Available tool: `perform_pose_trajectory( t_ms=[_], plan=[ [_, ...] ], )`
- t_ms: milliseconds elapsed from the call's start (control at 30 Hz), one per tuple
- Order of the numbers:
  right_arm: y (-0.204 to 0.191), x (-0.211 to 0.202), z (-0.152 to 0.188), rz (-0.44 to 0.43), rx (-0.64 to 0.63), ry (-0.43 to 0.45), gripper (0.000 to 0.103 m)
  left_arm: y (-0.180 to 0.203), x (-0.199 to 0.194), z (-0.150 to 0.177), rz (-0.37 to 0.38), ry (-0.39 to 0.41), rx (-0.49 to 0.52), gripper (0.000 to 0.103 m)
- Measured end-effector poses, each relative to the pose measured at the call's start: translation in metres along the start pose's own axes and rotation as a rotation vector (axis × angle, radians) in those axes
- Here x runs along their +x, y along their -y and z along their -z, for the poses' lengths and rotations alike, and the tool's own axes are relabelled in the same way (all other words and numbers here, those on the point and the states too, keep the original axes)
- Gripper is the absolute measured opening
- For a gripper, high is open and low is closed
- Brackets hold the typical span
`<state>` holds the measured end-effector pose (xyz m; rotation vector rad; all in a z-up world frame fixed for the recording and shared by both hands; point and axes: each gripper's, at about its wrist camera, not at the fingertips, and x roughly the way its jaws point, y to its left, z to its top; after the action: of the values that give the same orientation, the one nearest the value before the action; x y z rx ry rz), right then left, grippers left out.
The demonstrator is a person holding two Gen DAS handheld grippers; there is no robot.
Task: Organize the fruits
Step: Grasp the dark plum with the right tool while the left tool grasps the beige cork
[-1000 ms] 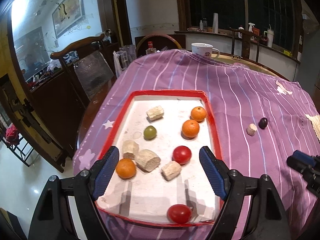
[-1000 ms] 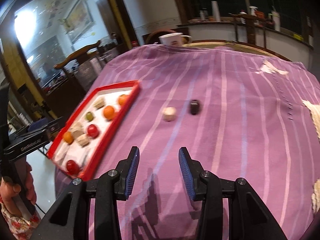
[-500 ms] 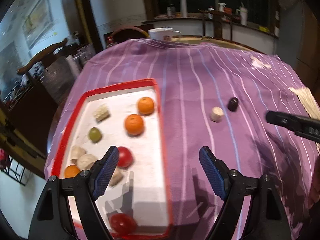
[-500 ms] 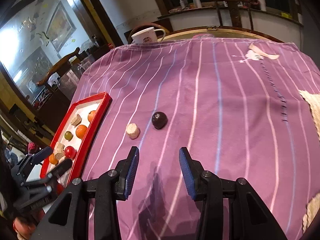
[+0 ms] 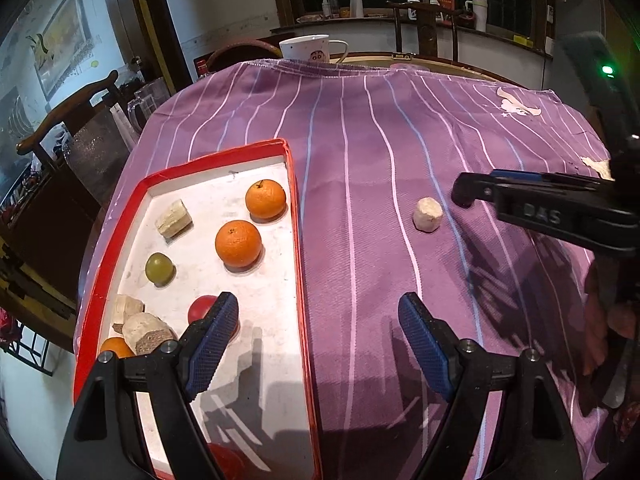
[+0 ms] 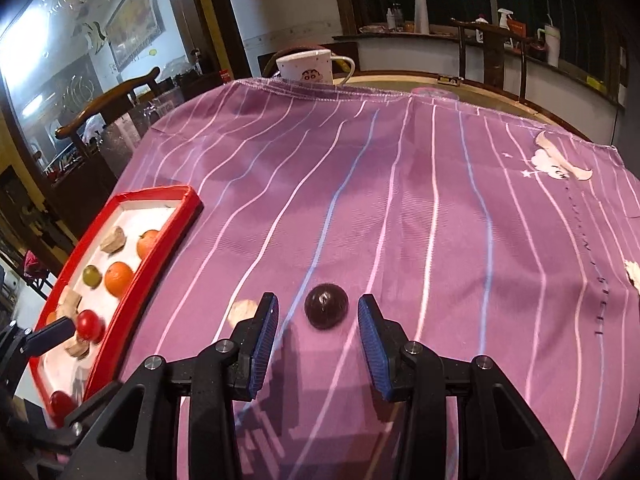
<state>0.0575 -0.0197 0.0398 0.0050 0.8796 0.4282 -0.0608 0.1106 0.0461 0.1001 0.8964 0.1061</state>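
Right gripper (image 6: 318, 342) low over the purple striped tablecloth (image 6: 420, 208), jaws partly spread, straddling a small dark round plum-like fruit (image 6: 326, 311) lying on the cloth, pads not touching it. Pale cream chunk of peeled fruit (image 5: 427, 214) just beside it, on the tray side. Left gripper (image 5: 318, 344) jaws spread wide, nothing between them, over the right rim of the red-edged white tray (image 5: 296, 216) at the table's left edge. The tray holds oranges (image 5: 238, 243), a green grape (image 5: 159, 268), red tomatoes (image 5: 200, 308) and pale chunks (image 5: 173, 219). White mug (image 6: 308, 66) at far edge.
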Motion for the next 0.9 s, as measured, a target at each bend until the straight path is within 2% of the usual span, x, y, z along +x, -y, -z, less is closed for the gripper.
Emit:
perform_pose_trajectory(
  t_ms=[367,533,733,900],
  plan=[
    [-0.003,0.021,0.001,0.021,0.002,-0.036,0.044,0.002,0.005,-0.001,0.004,-0.011,0.008,0.082],
    [-0.001,0.019,0.001,0.021,0.011,-0.031,0.033,0.003,0.007,-0.001,0.005,-0.014,0.009,0.082],
    [0.009,0.013,0.003,0.029,0.046,-0.026,0.03,0.003,0.011,-0.008,0.039,-0.021,-0.004,0.082],
    [0.022,-0.001,0.004,0.05,0.085,0.016,0.03,0.009,0.02,-0.025,0.09,-0.031,-0.013,0.082]
  ],
)
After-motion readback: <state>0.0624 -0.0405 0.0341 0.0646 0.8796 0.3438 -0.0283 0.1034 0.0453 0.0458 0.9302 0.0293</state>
